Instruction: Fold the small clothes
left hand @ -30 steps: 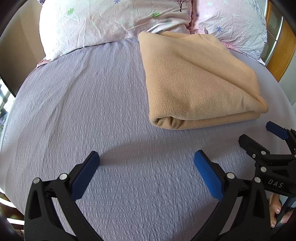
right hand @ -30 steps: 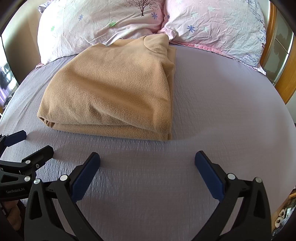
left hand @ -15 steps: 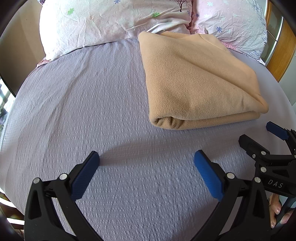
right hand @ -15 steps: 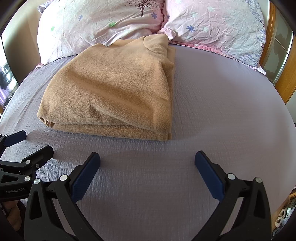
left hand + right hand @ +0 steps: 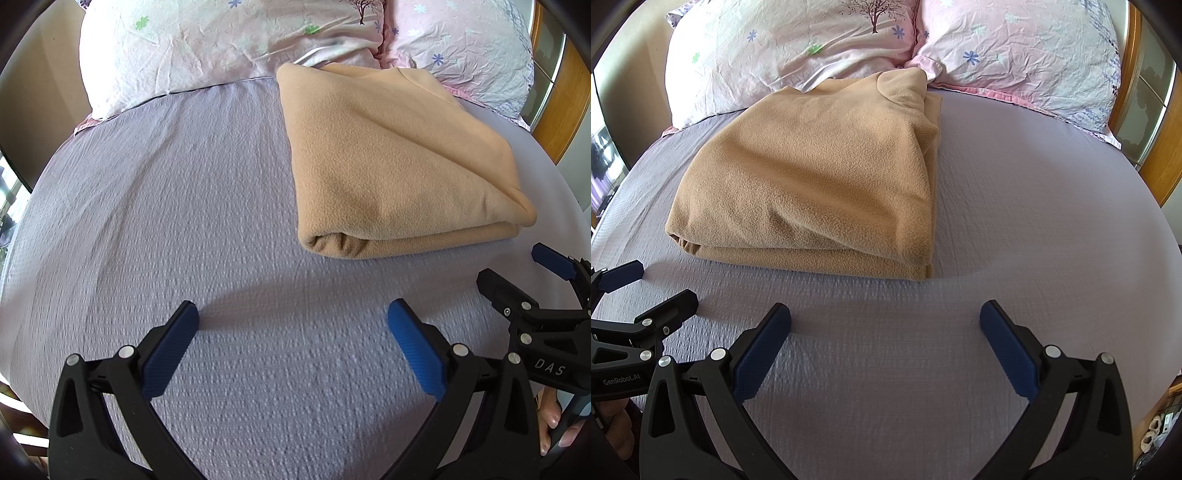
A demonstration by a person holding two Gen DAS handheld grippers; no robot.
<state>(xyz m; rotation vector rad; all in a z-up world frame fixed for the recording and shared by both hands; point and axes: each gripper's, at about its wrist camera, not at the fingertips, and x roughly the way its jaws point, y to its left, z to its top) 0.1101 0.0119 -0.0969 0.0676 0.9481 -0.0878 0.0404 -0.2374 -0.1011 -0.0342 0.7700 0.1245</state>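
A tan fleece garment (image 5: 395, 166) lies folded into a thick rectangle on the lilac bed sheet (image 5: 166, 221), its far end touching the pillows. It also shows in the right wrist view (image 5: 820, 184). My left gripper (image 5: 291, 321) is open and empty, low over the sheet, in front of and left of the garment. My right gripper (image 5: 884, 321) is open and empty, in front of the garment's right corner. Each gripper shows at the edge of the other's view, the right one (image 5: 517, 280) and the left one (image 5: 653, 288).
Two pink flowered pillows (image 5: 798, 48) (image 5: 1027, 55) lie at the head of the bed. A wooden bed frame (image 5: 1160, 173) runs along the right side. The sheet (image 5: 1034, 206) stretches right of the garment. A window (image 5: 7, 192) shows at far left.
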